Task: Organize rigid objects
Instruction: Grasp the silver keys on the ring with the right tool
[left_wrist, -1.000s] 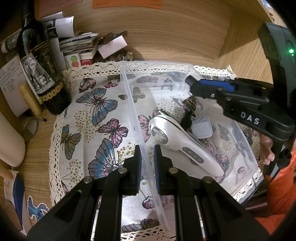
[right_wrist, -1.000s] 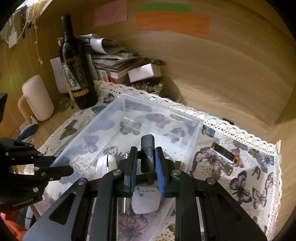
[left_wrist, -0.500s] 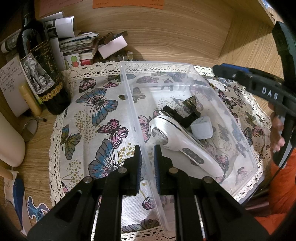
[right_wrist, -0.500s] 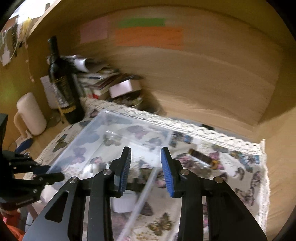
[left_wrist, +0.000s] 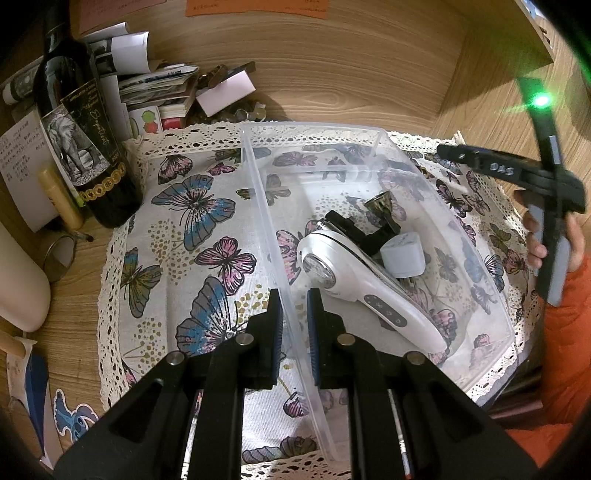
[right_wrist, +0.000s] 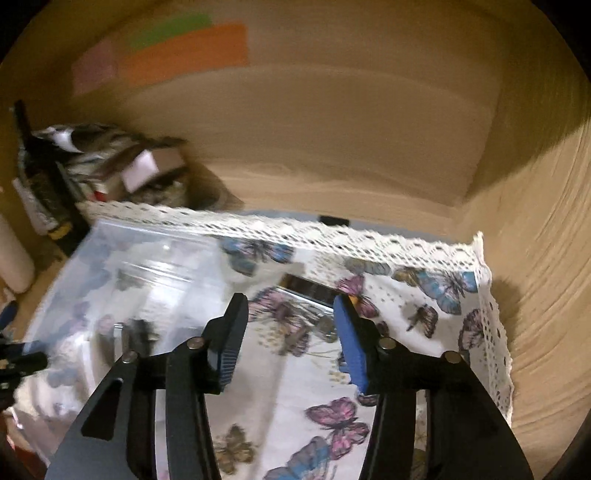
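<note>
One clear bin (left_wrist: 373, 134) | four items inside | left gripper (left_wrist: 294, 314) clamped on bin wall | right gripper (right_wrist: 291, 332) parted, just opening, empty

We saw a clear plastic bin (left_wrist: 373, 155) standing on the butterfly-print cloth. Inside it a white handheld device (left_wrist: 365, 291) with a round metal face lay slantwise, handle toward the near corner. Behind its head a black clip-like piece (left_wrist: 354, 229) lay, and a small pale rounded block (left_wrist: 402, 254) rested against the device. A small dark metal cup-shaped piece (left_wrist: 380, 203) sat further back. Outside the bin, on the cloth, lay a dark rectangular object (right_wrist: 306, 286), blurred.
</note>
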